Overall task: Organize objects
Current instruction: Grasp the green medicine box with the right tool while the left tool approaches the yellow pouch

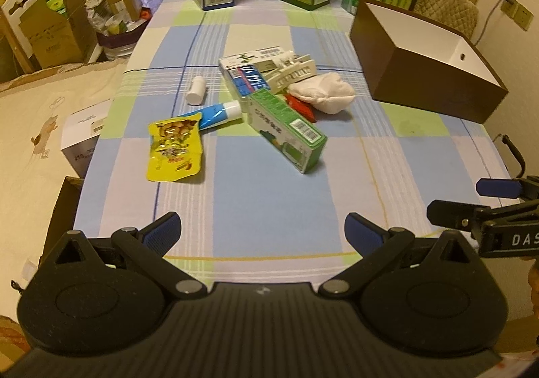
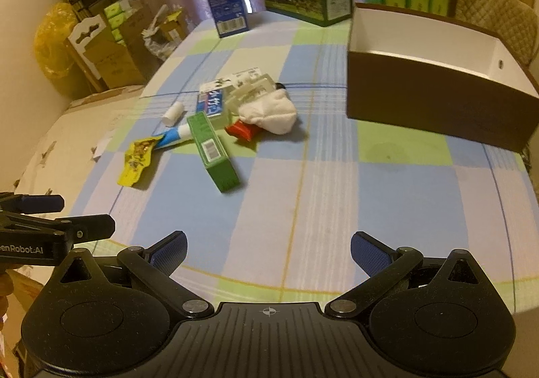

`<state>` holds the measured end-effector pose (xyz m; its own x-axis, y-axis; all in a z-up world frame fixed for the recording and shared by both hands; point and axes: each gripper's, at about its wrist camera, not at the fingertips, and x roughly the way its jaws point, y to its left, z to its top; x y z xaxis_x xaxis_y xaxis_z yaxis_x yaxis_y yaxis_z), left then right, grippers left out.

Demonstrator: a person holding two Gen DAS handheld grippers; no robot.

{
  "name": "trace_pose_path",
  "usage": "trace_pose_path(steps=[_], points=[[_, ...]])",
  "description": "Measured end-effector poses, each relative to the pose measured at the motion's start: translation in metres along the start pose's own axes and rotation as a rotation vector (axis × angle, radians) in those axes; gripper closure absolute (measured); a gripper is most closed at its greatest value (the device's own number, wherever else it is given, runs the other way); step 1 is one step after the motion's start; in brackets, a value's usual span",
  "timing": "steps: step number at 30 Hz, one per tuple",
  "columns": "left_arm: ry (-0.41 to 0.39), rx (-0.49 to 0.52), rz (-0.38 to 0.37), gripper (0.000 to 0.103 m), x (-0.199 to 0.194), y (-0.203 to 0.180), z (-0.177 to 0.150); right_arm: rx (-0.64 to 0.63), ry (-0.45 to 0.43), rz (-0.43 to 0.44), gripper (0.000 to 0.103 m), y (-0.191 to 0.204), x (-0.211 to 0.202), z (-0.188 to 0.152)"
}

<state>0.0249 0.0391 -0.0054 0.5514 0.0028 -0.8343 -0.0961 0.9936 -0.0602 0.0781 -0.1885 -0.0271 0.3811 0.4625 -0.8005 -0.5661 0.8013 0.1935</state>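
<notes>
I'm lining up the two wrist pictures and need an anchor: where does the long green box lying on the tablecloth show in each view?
Left wrist: the green box lies just right of centre, its barcode end toward the camera.
Right wrist: the green box sits left of centre, running toward the lower right.
Shared landmark: the brown bin with a white inside stands to the right of the pile in both views.

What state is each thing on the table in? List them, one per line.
Left claw: open, holding nothing.
Right claw: open, holding nothing.
Brown box: upright, open-topped, nothing visible inside.
Green carton: lying flat, closed.
White bottle: lying on its side, capped.
Blue tube: lying flat, capped.
Yellow snack pouch: lying flat.
White cloth: crumpled.
</notes>
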Motion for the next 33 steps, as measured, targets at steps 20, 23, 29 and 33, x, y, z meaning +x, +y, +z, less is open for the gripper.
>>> trace_pose_path(steps=[20,23,29,33], points=[[-0.014,-0.13,0.136,0.001,0.037,0.069,0.025,-0.246,0.005,0.146,0.028,0.04,0.094,0.057],[-0.02,-0.143,0.149,0.001,0.044,0.076,0.029,-0.278,0.007,0.153,0.03,0.045,0.11,0.064],[-0.013,-0.161,0.17,0.001,0.063,0.087,0.038,-0.334,0.039,0.157,0.035,0.054,0.141,0.075],[-0.007,-0.162,0.183,0.001,0.075,0.091,0.042,-0.365,0.055,0.169,0.038,0.061,0.157,0.08]])
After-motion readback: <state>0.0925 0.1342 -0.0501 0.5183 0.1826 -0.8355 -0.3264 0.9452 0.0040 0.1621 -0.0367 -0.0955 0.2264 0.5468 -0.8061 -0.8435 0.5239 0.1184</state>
